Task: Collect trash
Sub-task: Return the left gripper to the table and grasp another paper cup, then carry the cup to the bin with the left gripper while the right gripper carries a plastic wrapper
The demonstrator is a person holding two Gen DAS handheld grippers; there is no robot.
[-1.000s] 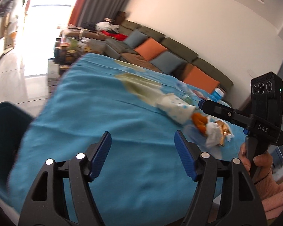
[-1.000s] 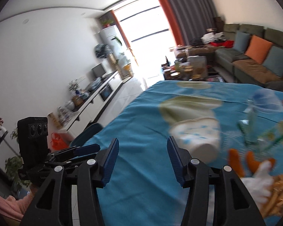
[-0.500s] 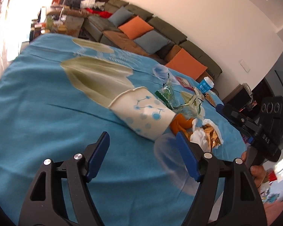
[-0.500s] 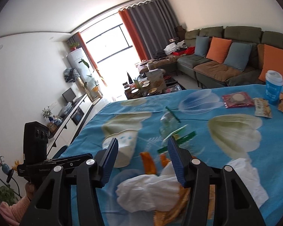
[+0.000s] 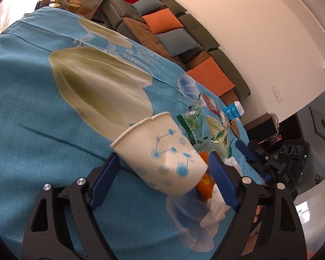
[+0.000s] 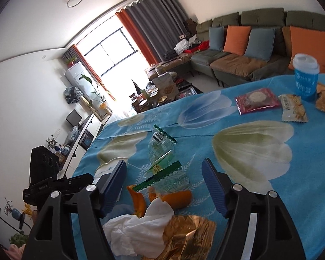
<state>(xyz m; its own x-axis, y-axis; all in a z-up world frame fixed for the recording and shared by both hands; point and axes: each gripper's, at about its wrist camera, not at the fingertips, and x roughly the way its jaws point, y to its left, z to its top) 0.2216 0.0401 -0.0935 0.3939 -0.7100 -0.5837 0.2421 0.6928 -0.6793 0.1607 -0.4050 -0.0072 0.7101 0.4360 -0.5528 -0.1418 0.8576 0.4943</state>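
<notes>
While both of my tools point down at the litter on the counter, which is draped in a blue cloth with pale flowers, neither is pinching anything. My left tool has its jaws spreading, and the white paper cup with blue dots lies on its side between them. Its rim faces away from me and its base sits near the right pad. I see a gap at the left pad. At the right pad I cannot tell whether cup and pad touch.

My right tool is also spreading its jaws. Between them lie orange peel pieces, a crumpled white tissue and a crinkled gold foil wrapper, all bunched together. None of them touches the pads. Just beyond the peel lies a clear wrapper with green zigzag edges, and a second clear wrapper sits a little farther out.

Well apart from this heap, at the far edge of the counter, a blue lidded cup stands upright. Beside it lie a red snack packet and a pale snack packet.

From the left wrist I see the right tool's body at the right edge. From the right wrist, the paper cup shows just behind my left pad.
</notes>
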